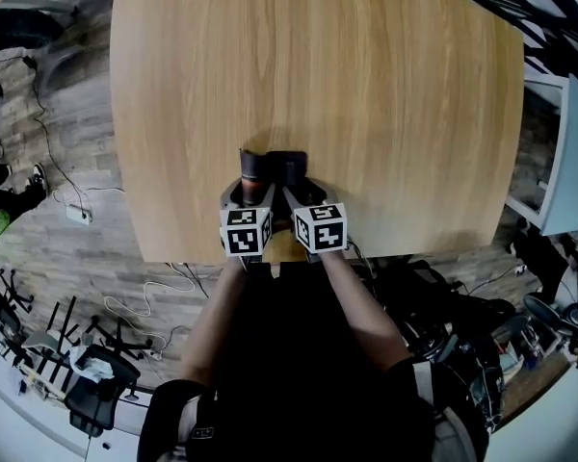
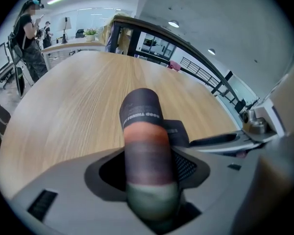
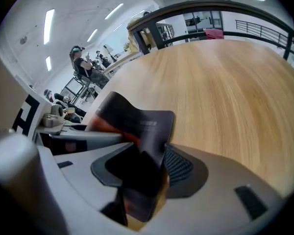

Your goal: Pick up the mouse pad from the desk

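Note:
The mouse pad (image 1: 270,166) is dark with an orange band and is rolled into a tube. It is held above the near edge of the wooden desk (image 1: 318,65), between both grippers. My left gripper (image 1: 251,189) is shut on the rolled part (image 2: 142,131), which stands up between its jaws over the desk (image 2: 73,106). My right gripper (image 1: 295,189) is shut on a looser, flatter flap of the pad (image 3: 139,126), with the desk (image 3: 225,82) beyond. The two grippers sit side by side, almost touching.
Floor with cables and a power strip (image 1: 77,214) lies left of the desk. Office chairs (image 1: 87,373) stand at the lower left, and a white cabinet (image 1: 568,162) at the right. A person (image 2: 29,28) stands far off beyond the desk.

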`<control>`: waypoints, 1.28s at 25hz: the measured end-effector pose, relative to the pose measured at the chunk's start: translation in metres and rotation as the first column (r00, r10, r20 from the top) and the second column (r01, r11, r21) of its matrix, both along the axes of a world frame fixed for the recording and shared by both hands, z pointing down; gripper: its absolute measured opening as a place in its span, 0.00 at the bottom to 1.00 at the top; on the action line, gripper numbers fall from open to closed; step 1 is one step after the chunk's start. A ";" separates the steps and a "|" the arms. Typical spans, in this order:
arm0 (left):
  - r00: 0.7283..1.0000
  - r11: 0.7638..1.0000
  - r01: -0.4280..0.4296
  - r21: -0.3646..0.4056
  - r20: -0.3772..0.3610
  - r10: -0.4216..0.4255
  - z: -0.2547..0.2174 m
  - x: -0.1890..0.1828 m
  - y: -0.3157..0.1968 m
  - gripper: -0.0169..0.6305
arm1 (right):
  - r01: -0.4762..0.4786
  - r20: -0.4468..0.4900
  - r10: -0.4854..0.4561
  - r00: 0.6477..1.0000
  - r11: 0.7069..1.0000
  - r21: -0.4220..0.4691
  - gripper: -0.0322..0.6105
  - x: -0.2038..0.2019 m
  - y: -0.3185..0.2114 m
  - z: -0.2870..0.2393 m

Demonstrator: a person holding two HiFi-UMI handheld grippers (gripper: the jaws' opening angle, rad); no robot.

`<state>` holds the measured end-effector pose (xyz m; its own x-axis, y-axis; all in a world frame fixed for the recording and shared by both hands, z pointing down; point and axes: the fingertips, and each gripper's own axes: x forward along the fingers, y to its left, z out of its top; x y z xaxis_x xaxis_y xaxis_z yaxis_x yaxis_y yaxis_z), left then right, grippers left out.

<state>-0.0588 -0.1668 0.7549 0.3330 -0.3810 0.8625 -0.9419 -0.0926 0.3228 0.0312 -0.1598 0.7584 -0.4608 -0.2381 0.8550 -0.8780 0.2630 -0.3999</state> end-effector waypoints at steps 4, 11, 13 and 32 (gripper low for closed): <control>1.000 1.000 0.010 0.001 0.001 -0.010 -0.001 -0.004 -0.001 0.41 | -0.007 0.006 0.007 1.000 1.000 0.002 0.36 0.003 -0.004 -0.001; 0.999 1.000 0.001 0.006 -0.053 -0.001 -0.003 -0.003 0.000 0.31 | -0.013 0.006 0.013 1.000 1.000 0.003 0.36 0.001 -0.005 -0.003; 0.998 1.000 -0.002 0.016 -0.060 0.003 -0.005 -0.003 0.001 0.27 | -0.017 0.004 0.017 1.000 1.000 0.008 0.36 0.000 -0.003 -0.004; 0.984 0.992 0.030 0.119 -0.176 -0.009 -0.044 -0.015 0.027 0.10 | -0.104 0.003 0.104 0.995 0.990 0.100 0.31 -0.003 0.014 -0.038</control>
<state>-0.0735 -0.1400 0.7113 0.4661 -0.4867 0.7388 -0.8739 -0.1228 0.4704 0.0282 -0.1462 0.7204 -0.4269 -0.3691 0.8255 -0.9036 0.2086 -0.3741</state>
